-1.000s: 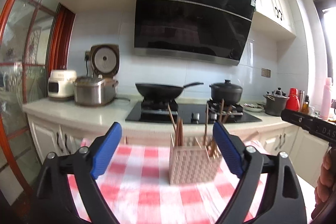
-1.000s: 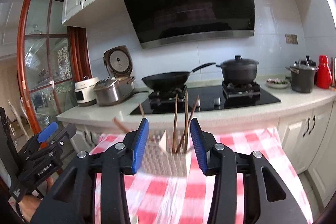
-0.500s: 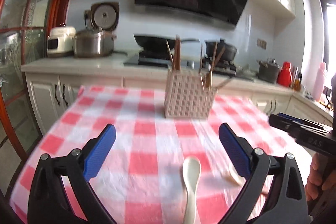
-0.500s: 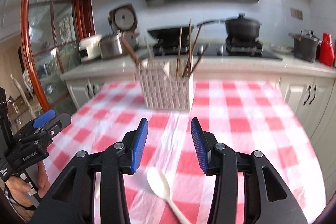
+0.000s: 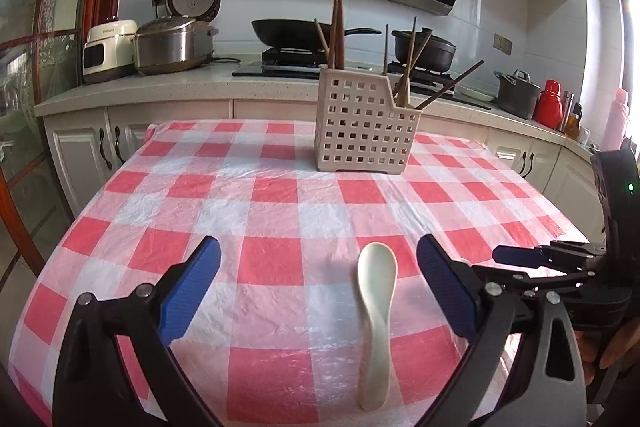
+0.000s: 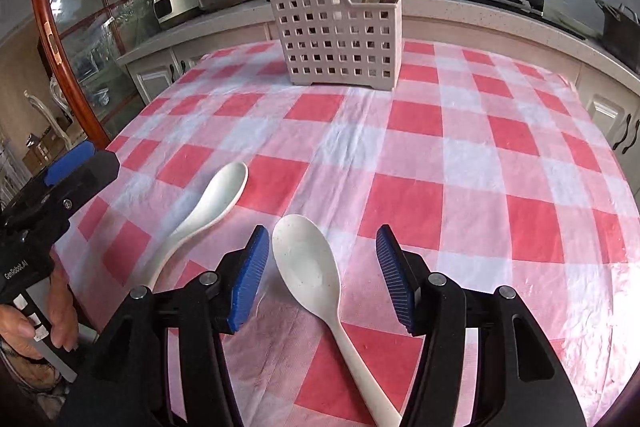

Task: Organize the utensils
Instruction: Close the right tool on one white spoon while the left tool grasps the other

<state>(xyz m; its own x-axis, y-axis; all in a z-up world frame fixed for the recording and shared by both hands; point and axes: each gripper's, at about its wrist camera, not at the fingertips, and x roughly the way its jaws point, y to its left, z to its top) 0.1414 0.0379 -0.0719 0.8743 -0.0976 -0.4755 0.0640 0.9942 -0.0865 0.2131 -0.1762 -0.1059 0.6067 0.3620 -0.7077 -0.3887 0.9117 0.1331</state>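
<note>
The left gripper hangs wide open and empty over the narrow spoon, which lies flat on the checked cloth, bowl toward the basket. The right gripper, jaws just opening, straddles the broad spoon, untouched, handle trailing back right. Both look like light, stiff, slick plastic, probably, so I'd pinch the neck.

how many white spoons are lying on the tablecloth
2. One spoon lies between the right gripper's open jaws; the other spoon lies to its left, toward the left gripper. None seems hidden.
</note>
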